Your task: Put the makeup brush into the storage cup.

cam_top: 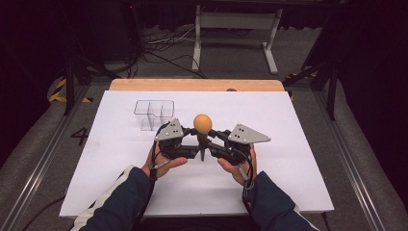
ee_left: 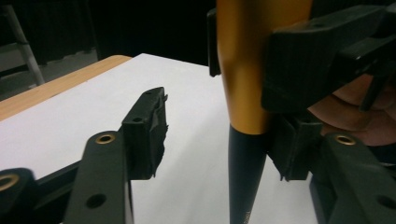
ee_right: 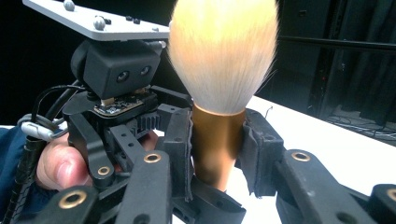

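Observation:
A makeup brush with a fluffy orange-tinted head [cam_top: 202, 123] stands upright over the white sheet between my two grippers. My right gripper [cam_top: 210, 138] is shut on the brush's gold ferrule [ee_right: 215, 140], with the bristles [ee_right: 222, 51] rising above its jaws. My left gripper [cam_top: 194, 144] faces it from the left, lower down. Its jaws stand on either side of the black handle [ee_left: 245, 172]. The left pad [ee_left: 152, 130] is well clear of the handle and the other pad sits close beside it. The handle's pointed tip hangs just above the sheet.
A clear plastic organizer [cam_top: 154, 114] with several compartments stands at the back left of the white sheet [cam_top: 288, 168]. The wooden table edge [cam_top: 192, 84] runs along the far side. Beyond it are a white frame [cam_top: 235, 21] and floor cables.

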The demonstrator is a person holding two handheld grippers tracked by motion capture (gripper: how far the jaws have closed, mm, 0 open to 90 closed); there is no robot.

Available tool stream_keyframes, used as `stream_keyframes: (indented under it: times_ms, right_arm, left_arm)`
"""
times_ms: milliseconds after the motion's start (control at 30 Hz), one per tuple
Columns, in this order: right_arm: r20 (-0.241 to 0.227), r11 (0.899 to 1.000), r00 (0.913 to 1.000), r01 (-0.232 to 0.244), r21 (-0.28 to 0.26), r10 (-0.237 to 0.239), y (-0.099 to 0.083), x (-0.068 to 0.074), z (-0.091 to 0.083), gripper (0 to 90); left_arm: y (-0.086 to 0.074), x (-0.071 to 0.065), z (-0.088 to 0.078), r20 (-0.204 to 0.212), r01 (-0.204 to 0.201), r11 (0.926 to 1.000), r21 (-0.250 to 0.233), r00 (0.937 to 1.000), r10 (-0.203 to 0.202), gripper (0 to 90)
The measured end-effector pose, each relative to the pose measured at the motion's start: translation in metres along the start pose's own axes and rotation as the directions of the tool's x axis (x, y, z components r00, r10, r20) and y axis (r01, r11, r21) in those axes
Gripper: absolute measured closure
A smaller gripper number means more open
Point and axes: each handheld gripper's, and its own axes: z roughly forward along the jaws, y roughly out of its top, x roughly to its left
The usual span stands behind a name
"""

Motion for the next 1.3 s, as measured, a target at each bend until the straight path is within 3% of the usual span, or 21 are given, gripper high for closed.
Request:
stream_keyframes:
  times_ms: [767, 1000, 1300]
  right_arm:
    - [0.009, 0.999, 0.9999, 0.014, 0.036, -0.015, -0.0027, 0.0026, 0.0042, 66.6]
    - [0.006, 0.999, 0.9998, 0.018, 0.038, -0.018, -0.0031, 0.0033, 0.0049, 66.5]
    - [0.001, 0.999, 0.9998, 0.019, 0.048, -0.019, -0.0038, 0.0039, 0.0066, 63.8]
  left_arm:
    - [-0.0008, -0.0031, 0.0008, 0.031, -0.026, 0.9990, 0.037, 0.9992, 0.024, 68.2]
    - [-0.0004, -0.0038, 0.0009, 0.024, -0.046, 0.9978, 0.049, 0.9987, 0.044, 69.7]
    - [-0.0013, -0.0029, 0.0009, 0.020, -0.033, 0.9979, 0.055, 0.9993, 0.032, 69.9]
